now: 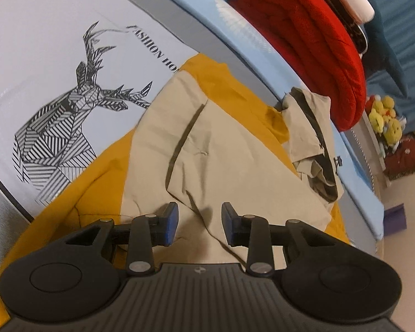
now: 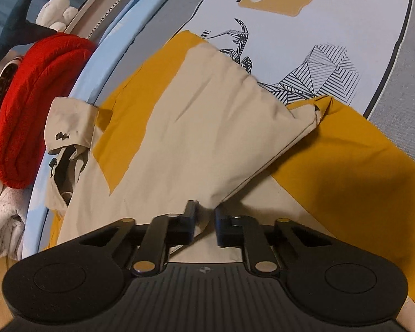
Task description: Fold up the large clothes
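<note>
A: Where is the garment now?

B: The beige-and-mustard jacket (image 1: 221, 149) lies on the bed sheet (image 1: 41, 63), the one w/ the striped deer print (image 1: 69, 127). It is partly folded: a beige panel lies over the mustard part, and the collar w/ dark lining (image 1: 315, 138) is bunched near the light blue bed edge (image 1: 262, 63).

A: Left gripper?

B: The left gripper (image 1: 199, 222) is low over the beige cloth, jaws apart w/ a clear gap. Cloth shows under the gap, but the blue pads (image 1: 172, 221) do not press on it, so it is released.

A: And the right one?

B: The right gripper (image 2: 206, 222) has its jaws nearly together, and a beige fold of the jacket (image 2: 207, 127) passes between them. It looks pinched, so it is grasping the jacket. From this fold the beige panel runs up toward the deer print.

A: Anything else around?

B: A folded red knit (image 1: 310, 44) sits past the blue edge, beside a white towel (image 2: 2, 213). Yellow plush toys (image 1: 384, 119) are farther away on the floor side. On the sheet, in the right view, there is also a yellow lamp drawing (image 2: 276, 0).
</note>
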Demonstrator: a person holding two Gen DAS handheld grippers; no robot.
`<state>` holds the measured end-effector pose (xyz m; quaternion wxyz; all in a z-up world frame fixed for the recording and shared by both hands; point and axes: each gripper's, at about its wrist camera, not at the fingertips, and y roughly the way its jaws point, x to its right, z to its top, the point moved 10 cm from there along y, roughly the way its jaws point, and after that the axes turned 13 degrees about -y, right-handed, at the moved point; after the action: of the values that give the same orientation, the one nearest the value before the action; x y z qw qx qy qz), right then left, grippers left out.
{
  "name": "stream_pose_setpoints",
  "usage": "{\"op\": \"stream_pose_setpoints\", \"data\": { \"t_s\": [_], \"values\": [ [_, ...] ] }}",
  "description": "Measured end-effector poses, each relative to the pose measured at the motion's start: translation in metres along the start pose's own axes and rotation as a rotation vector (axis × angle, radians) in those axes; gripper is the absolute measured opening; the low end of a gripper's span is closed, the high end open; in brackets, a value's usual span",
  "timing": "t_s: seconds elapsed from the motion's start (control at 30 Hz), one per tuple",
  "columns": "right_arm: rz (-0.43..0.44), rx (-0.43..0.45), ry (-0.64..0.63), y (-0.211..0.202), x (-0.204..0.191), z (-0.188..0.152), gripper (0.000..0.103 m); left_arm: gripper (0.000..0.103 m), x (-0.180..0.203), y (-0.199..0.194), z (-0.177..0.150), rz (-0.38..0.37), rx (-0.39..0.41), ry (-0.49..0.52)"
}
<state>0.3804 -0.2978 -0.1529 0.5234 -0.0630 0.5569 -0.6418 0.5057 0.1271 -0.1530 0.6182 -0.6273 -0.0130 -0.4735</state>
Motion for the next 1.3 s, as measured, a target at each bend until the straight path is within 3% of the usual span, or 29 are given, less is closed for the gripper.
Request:
{"op": "stream_pose_setpoints", "data": {
  "t_s": [0.6,0.63,0.67,0.7,0.9,1.07,1.13,1.17,1.23,1.27,1.3],
  "values": [
    [-0.108,-0.007,-0.08,0.007,0.002,0.006,0.005,0.037,-0.016,0.013,0.005,-0.004,-0.01,-0.108],
    [-0.113,-0.008,-0.088,0.007,0.001,0.006,0.005,0.031,-0.015,0.012,0.005,-0.006,-0.007,-0.102],
    [-0.116,-0.009,-0.095,0.007,0.001,0.006,0.005,0.01,-0.014,0.01,0.005,-0.008,0.0,-0.087],
    [-0.118,-0.009,-0.101,0.007,0.0,0.006,0.005,0.002,-0.013,0.008,0.006,0.007,0.011,-0.056],
    [-0.088,-0.03,-0.145,0.009,-0.01,0.004,0.005,0.002,-0.001,-0.024,0.012,0.094,0.143,0.039],
    [-0.1,-0.056,-0.166,0.01,-0.012,-0.001,0.005,0.006,-0.014,-0.026,-0.001,0.21,0.108,0.058],
    [-0.119,-0.055,-0.156,0.009,-0.008,0.0,0.005,0.009,-0.012,-0.033,0.006,0.262,0.176,0.112],
    [-0.123,-0.056,-0.152,0.008,-0.007,0.0,0.006,0.015,-0.008,-0.038,0.01,0.267,0.216,0.147],
    [-0.159,-0.058,-0.153,0.004,-0.005,-0.001,0.02,0.024,0.006,-0.052,0.016,0.244,0.29,0.208],
    [-0.18,-0.054,-0.152,0.002,-0.005,-0.001,0.035,0.024,0.014,-0.057,0.017,0.216,0.311,0.231],
    [-0.211,-0.046,-0.154,-0.001,-0.004,-0.003,0.04,0.024,0.019,-0.058,0.015,0.187,0.311,0.248]
  ]
}}
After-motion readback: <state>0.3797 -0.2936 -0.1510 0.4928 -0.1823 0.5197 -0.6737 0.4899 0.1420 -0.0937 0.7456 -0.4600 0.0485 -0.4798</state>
